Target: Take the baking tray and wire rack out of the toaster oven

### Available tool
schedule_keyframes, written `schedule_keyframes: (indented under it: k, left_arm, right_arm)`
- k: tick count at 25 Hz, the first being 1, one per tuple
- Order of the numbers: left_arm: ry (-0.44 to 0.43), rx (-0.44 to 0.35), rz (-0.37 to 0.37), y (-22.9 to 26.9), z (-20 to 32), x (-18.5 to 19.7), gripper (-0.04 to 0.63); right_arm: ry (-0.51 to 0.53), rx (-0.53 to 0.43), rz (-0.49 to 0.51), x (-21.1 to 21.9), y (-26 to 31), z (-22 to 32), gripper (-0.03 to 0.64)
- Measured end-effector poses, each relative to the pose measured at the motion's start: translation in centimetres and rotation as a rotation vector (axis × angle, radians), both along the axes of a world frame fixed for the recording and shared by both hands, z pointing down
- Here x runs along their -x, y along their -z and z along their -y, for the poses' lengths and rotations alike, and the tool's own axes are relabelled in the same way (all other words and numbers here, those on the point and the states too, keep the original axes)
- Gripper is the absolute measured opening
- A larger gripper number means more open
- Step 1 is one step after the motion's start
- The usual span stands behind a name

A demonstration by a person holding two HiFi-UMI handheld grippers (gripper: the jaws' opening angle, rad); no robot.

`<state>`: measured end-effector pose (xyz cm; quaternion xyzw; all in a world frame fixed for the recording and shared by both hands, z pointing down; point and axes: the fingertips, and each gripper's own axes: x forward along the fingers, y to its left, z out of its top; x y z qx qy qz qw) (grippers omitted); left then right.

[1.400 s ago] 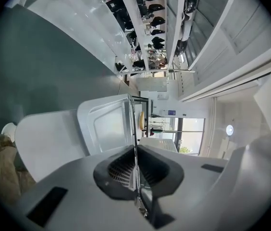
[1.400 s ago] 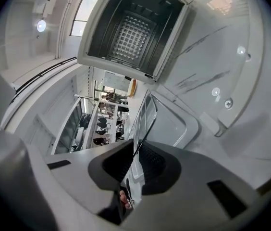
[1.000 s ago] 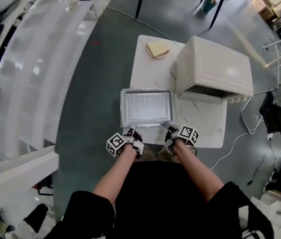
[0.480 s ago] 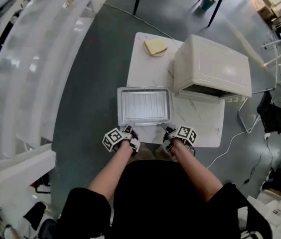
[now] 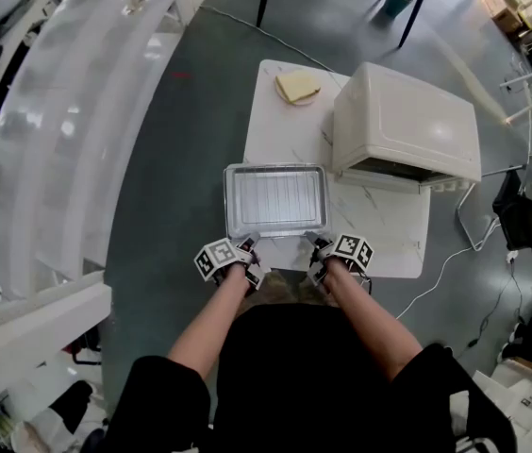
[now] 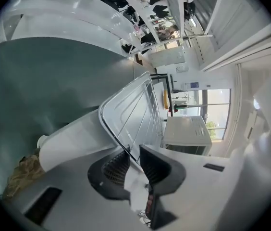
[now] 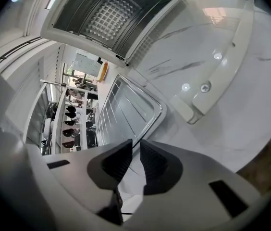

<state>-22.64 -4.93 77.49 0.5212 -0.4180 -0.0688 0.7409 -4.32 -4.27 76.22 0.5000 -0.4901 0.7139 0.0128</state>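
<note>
Far left of the head view: curved white structure [image 5: 68,140], sweeping from the top edge to the lower left over a dull grey floor [image 5: 176,149]. Centre: white marbled table [image 5: 280,130], rectangular, reaching from upper centre down toward the person.

Lower left part of the table: baking tray [image 5: 275,229] lying flat, with the wire rack [image 5: 277,196] seated inside it. Long axis set left to right in the frame, parallel to the table's near edge. Short sides facing left and right, the left one just past the table's left edge. Rack bars running near to far, across the short axis.

At the tray's near left corner: left gripper [image 5: 244,247], fingers [image 6: 107,165] just opened to a small gap, with the tray rim between them against one finger only, not clamped. At the near right corner: right gripper [image 5: 321,245], fingers [image 7: 111,160] just drawn in to a narrow slit, pinched on the tray's near rim.

Upper centre, at the table's far end: bread slice [image 5: 297,87], well apart from the tray. Right of the tray, just beside it: cream toaster oven [image 5: 406,121], door [image 5: 384,180] folded down and open toward the person. Further right, on the floor: white cable [image 5: 440,276] and dark chair [image 5: 525,226].
</note>
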Motion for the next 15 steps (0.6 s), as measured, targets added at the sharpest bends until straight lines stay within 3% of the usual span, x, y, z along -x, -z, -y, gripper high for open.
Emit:
schedule_keyframes:
  k: [3,9,15]
  left_arm:
    - [-0.067,-0.011,0.014,0.4,-0.1,-0.4,0.079]
    - [-0.299,0.008,0.071,0.2,-1.5,-1.9,0.184]
    - [-0.309,0.005,0.089,0.0,-1.3,-1.8,0.198]
  right_arm:
    - [-0.004,0.003,0.001,-0.1,0.0,-0.1,0.069]
    - [-0.031,-0.001,0.008,-0.4,-0.4,-0.3,0.061]
    - [-0.027,0.0,0.012,-0.1,-0.6,-0.4,0.061]
